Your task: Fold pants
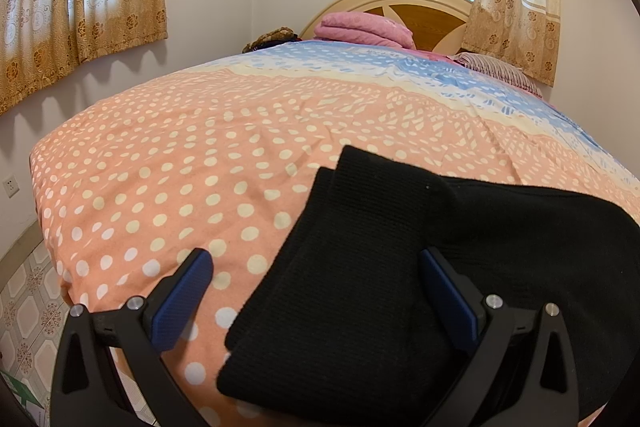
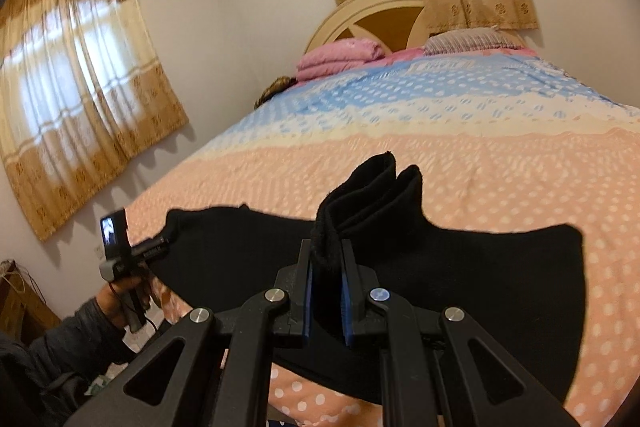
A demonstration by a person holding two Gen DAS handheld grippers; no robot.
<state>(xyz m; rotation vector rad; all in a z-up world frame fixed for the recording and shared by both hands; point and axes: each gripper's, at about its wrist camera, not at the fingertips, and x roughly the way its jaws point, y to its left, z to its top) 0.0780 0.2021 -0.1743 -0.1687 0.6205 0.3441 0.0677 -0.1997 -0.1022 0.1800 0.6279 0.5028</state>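
- The black pants (image 1: pixel 360 267) lie on the near, pink-dotted end of the bed cover (image 1: pixel 168 163), folded over with two layers stacked at the edge.
- The right gripper (image 2: pixel 328 267) is clamped on a bunched fold of the pants, which sticks up beyond its blue pads (image 2: pixel 347 291).
- The left gripper (image 1: pixel 316 267) stands wide apart, grasping nothing, one finger over the pants and the other over the cover.
- A pink folded blanket (image 1: pixel 362 29) sits by the headboard (image 1: pixel 424 13).
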